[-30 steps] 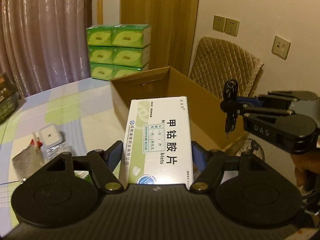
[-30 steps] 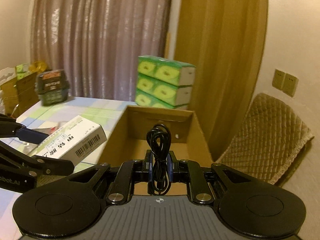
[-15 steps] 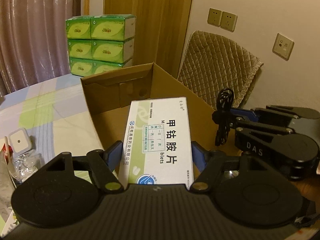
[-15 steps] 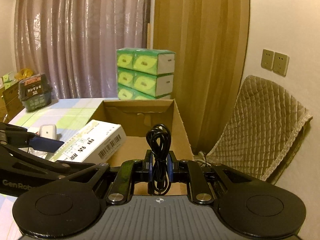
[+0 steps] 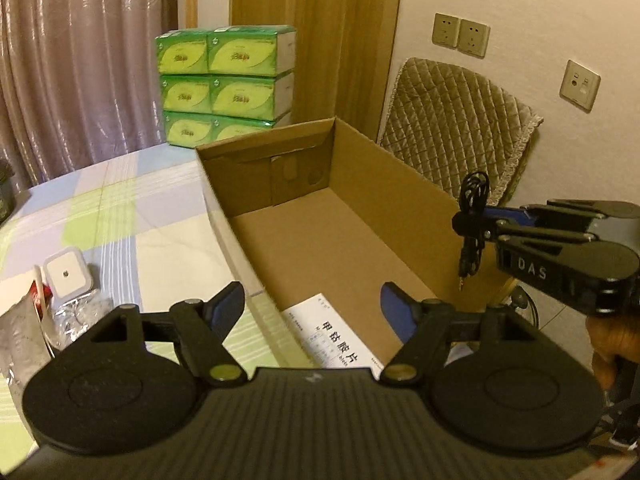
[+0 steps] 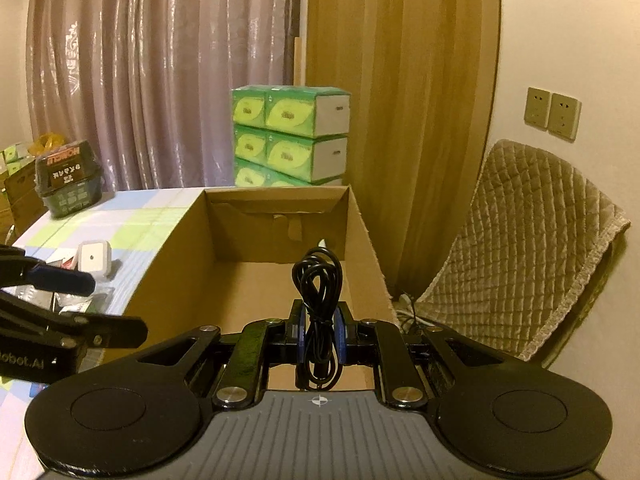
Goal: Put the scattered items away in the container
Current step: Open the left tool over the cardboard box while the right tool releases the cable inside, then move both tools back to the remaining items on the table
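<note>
The open cardboard box [image 5: 394, 178] stands on the table's right side. A white medicine box [image 5: 336, 340] lies on its floor at the near end, below my left gripper [image 5: 312, 300]. The left jaws are opening and their pads touch nothing. My right gripper [image 5: 472, 224] hovers at the box's right wall, shut on a coiled black cable [image 5: 474, 196]. In the right wrist view the cable [image 6: 318, 276] stands upright between the pads of the right gripper [image 6: 319, 328], over the near end of the box [image 6: 272, 224]. The left gripper [image 6: 116, 306] shows at the left edge.
A small white device [image 5: 66, 278] and foil packets [image 5: 24, 332] lie on the checked tablecloth left of the box. Green tissue packs [image 5: 224, 88] are stacked behind it. A quilted chair [image 5: 452, 132] stands to the right. A dark basket [image 6: 66, 180] sits far left.
The medicine box has left the left gripper's jaws and dropped onto the cardboard box's floor. The left jaws have spread wider. The right gripper still holds the cable.
</note>
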The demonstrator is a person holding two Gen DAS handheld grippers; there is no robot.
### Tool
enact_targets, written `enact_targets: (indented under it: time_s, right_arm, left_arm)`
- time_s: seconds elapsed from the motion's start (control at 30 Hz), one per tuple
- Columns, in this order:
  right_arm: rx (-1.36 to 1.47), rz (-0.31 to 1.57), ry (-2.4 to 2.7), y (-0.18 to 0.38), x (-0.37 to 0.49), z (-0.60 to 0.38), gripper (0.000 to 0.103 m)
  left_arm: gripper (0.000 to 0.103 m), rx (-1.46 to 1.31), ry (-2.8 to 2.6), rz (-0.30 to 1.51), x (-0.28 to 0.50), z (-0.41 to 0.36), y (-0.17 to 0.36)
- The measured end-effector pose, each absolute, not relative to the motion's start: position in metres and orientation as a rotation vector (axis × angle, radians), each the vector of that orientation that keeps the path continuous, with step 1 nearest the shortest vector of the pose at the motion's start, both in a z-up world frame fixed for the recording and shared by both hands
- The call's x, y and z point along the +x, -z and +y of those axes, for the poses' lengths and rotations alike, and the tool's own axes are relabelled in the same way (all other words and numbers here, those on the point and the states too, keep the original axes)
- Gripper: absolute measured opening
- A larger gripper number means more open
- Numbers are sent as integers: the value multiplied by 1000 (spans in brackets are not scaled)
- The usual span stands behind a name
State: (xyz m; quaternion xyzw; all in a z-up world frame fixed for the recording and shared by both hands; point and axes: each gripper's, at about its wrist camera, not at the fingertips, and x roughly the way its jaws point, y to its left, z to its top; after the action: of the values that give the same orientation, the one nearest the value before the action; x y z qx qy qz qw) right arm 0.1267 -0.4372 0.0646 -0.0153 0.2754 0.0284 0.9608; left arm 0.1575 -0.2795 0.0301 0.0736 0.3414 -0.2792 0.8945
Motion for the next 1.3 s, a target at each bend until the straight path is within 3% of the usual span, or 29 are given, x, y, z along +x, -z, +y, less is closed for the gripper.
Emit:
enact_targets:
  time_s: [0.3,0.33,0.4,0.43,0.73,1.03,1.13,1.2,1.3]
  right_arm:
    - [-5,565,-80,-63,133,-429,16]
    - [-9,560,-77,-63,132,-429,20]
    - [-4,546,-71,-63,130,-430,57]
    - [4,537,-70,-64,129,-431,60]
    - [-5,543,-62,-65,123,-431,62]
    - [-12,528,-57,-68,103,-419,72]
    - [-17,520,-62,-70,95,-410,81]
    - [-18,512,-71,-71,89,-405,93]
    - [-25,507,-86,-73,83,-394,98]
  left_arm:
    - [73,146,564,709,155,-268,-30]
    - [73,145,562,710,155,-266,-30]
    - [74,140,558,712,155,-264,-29]
    - [74,138,556,713,155,-263,-29]
    - [79,139,546,712,149,-252,-26]
    - [85,146,523,702,136,-234,-26]
    - [88,142,512,700,132,-224,-27]
    - [90,139,503,696,128,-216,-27]
    - [94,141,484,691,123,-203,-28]
